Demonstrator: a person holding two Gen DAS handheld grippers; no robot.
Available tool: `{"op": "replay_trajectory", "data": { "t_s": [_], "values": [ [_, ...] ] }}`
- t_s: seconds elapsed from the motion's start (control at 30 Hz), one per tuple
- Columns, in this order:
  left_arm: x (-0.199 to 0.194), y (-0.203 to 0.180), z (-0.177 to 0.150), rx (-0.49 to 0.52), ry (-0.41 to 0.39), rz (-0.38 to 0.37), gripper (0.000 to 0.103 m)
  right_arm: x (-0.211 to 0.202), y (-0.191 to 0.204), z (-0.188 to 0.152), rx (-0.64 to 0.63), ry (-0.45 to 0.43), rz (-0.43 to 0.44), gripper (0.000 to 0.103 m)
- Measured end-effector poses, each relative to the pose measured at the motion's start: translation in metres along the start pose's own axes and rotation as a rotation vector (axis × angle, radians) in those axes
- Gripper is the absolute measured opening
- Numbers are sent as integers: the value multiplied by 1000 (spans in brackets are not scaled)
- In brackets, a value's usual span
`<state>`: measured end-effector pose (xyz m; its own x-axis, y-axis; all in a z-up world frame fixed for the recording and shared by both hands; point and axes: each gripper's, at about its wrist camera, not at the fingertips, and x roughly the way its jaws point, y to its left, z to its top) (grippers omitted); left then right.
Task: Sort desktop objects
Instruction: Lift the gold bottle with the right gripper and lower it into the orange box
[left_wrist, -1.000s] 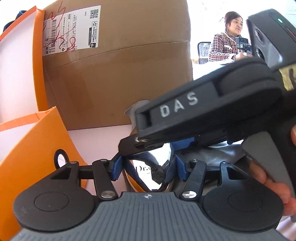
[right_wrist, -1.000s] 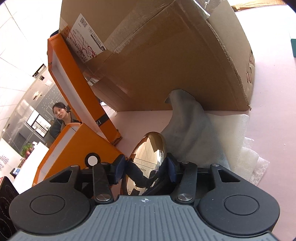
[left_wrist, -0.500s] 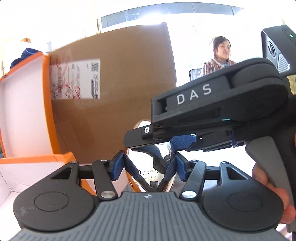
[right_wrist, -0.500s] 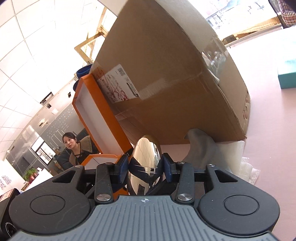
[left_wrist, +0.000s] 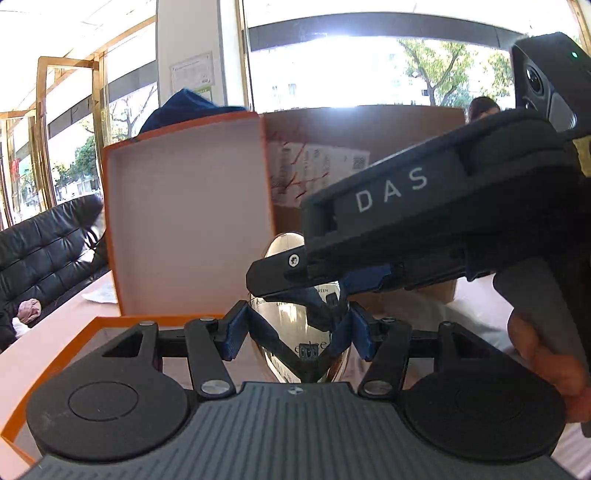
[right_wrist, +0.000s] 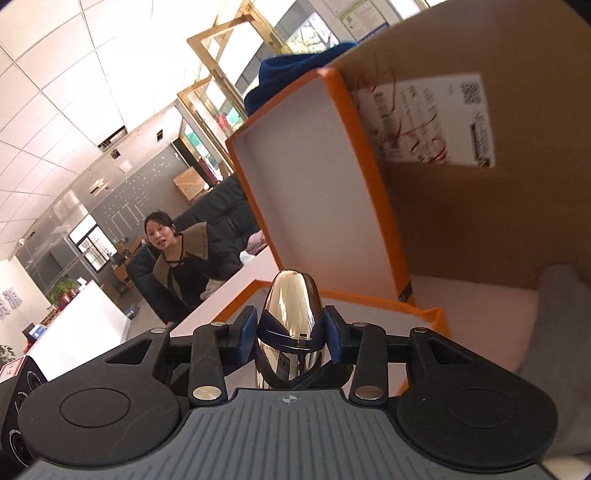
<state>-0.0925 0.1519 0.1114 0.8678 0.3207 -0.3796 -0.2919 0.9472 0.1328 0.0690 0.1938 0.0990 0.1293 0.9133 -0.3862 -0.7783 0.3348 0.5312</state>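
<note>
A shiny metal egg-shaped object (left_wrist: 295, 325) with small printed lettering is held off the table. My left gripper (left_wrist: 297, 334) is shut on its sides with the blue pads (left_wrist: 236, 332) against it. My right gripper (right_wrist: 291, 334) is shut on the same object (right_wrist: 291, 306), and its black body (left_wrist: 424, 206) crosses over the object in the left wrist view. An open orange box stands just beyond: its white-lined lid (left_wrist: 184, 229) is upright and its base (left_wrist: 55, 354) lies below my left gripper. The lid (right_wrist: 314, 184) and base rim (right_wrist: 369, 295) also appear in the right wrist view.
A big cardboard box (right_wrist: 498, 221) with a shipping label stands behind the orange lid. A grey cloth (right_wrist: 561, 295) lies at the right. A person (right_wrist: 184, 266) sits beyond the pink table's far edge, by a black sofa (left_wrist: 44, 243). A hand (left_wrist: 546, 350) holds the right gripper.
Both grippers have lifted the shiny object off the table and carried it left, from beside the grey cloth to over the orange box's base. Both views have tilted upward.
</note>
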Motion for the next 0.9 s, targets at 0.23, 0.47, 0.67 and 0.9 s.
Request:
{"op": "replay_trajectory", "data": {
  "t_s": [0.23, 0.47, 0.67, 0.9],
  "values": [
    [39, 83, -11, 9, 228, 40, 52, 106, 26, -3, 41, 166, 6, 35],
    [91, 104, -3, 15, 473, 9, 51, 149, 33, 6, 2, 355, -135, 35],
    [117, 104, -2, 41, 670, -10, 51, 162, 17, -6, 75, 469, -167, 32],
    [132, 110, 0, 20, 774, 8, 51, 181, 5, -14, 186, 542, -196, 35]
  ]
}}
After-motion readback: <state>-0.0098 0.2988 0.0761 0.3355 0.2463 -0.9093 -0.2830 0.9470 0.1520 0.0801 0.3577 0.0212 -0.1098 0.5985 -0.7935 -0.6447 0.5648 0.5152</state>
